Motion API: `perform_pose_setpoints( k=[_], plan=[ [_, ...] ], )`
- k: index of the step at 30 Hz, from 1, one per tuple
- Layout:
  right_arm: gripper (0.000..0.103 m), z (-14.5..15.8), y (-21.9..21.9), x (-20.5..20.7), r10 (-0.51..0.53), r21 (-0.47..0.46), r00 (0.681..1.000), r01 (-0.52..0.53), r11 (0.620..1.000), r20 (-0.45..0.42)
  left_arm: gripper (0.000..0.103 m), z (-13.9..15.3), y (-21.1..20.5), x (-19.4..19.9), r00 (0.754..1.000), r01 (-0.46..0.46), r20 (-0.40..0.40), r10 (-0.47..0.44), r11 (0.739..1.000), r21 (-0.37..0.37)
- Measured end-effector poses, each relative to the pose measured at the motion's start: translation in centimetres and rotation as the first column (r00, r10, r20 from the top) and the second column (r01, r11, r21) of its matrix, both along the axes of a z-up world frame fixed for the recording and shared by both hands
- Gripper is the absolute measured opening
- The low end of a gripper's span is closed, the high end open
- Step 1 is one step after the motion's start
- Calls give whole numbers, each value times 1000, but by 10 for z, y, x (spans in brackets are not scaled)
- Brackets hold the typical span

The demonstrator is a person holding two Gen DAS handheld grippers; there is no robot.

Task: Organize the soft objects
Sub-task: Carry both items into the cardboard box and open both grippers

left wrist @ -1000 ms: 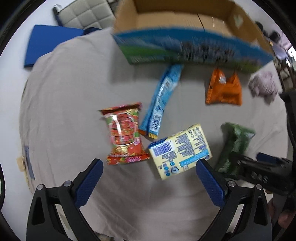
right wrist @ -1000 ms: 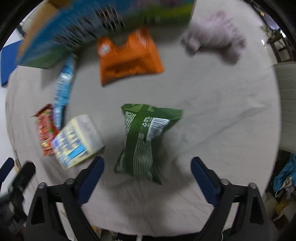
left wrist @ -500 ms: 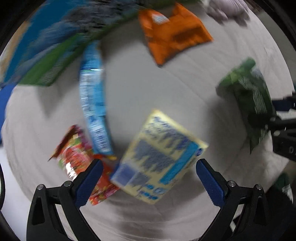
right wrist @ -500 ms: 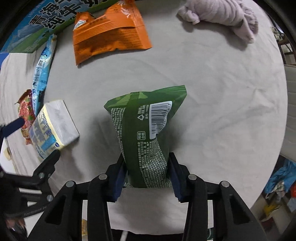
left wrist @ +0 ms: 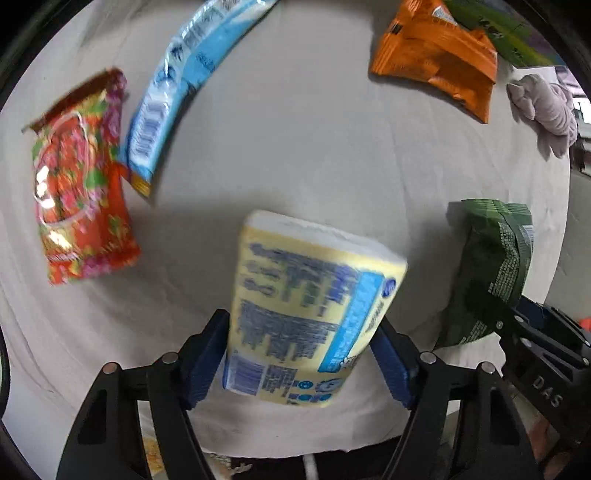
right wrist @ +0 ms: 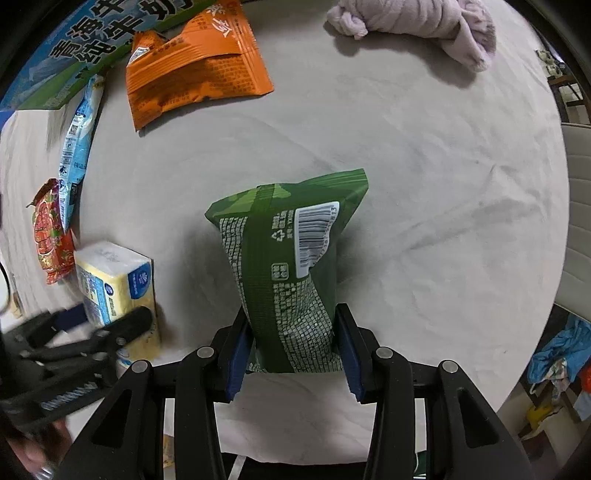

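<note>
My left gripper (left wrist: 301,354) is shut on a yellow tissue pack (left wrist: 306,310) with blue print, at the near edge of the grey cloth-covered table (left wrist: 295,155). My right gripper (right wrist: 291,347) is shut on a green snack bag (right wrist: 288,266) with a white barcode label. The green bag also shows at the right of the left wrist view (left wrist: 487,269), and the tissue pack at the left of the right wrist view (right wrist: 114,280). An orange bag (right wrist: 195,70), a long blue packet (left wrist: 177,88), a red flowered packet (left wrist: 77,173) and a lilac plush cloth (right wrist: 417,26) lie on the table.
A cardboard box with a blue and green printed side (right wrist: 85,48) stands at the far left edge of the table. A white padded chair (right wrist: 578,221) is beyond the right edge. Coloured clutter (right wrist: 557,369) lies on the floor at the lower right.
My left gripper has moved in over the yellow tissue pack and shut on it. My right gripper closed on the green bag half a second ago and still holds it.
</note>
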State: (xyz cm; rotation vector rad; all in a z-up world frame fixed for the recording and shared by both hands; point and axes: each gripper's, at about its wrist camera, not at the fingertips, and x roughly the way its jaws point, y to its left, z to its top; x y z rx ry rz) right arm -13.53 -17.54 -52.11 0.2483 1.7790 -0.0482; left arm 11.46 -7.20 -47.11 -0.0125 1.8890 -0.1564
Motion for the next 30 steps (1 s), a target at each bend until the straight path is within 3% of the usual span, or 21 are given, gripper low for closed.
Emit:
perform_pose_setpoints(
  k=[5, 10, 12, 19, 23, 30],
  plan=[
    [54, -8, 1, 0, 21, -1, 1000, -21, 1000, -4, 73, -31, 1, -33, 1000, -17, 2, 17, 1000, -3],
    [53, -22, 2, -2, 8, 4, 1000, -8, 1000, -9, 65, -32, -5, -64, 998, 6, 68, -7, 1000, 18],
    [48, -22, 7, -3, 16, -10, 1000, -16, 1000, 8, 64, -37, -6, -71, 997, -8, 80, 8, 1000, 9],
    [41, -5, 20, -20, 52, -54, 998, -50, 997, 42, 64, -14, -2, -108, 983, -49, 181, 42, 998, 35],
    [40, 23, 30, -14, 78, -66, 994, -73, 995, 80, 64, 4, -11, -135, 968, -33, 250, 18, 998, 56],
    [40, 78, 28, -22, 114, -53, 974, -105, 993, 197, 64, 44, -9, -192, 932, -42, 362, 30, 999, 26]
  ],
)
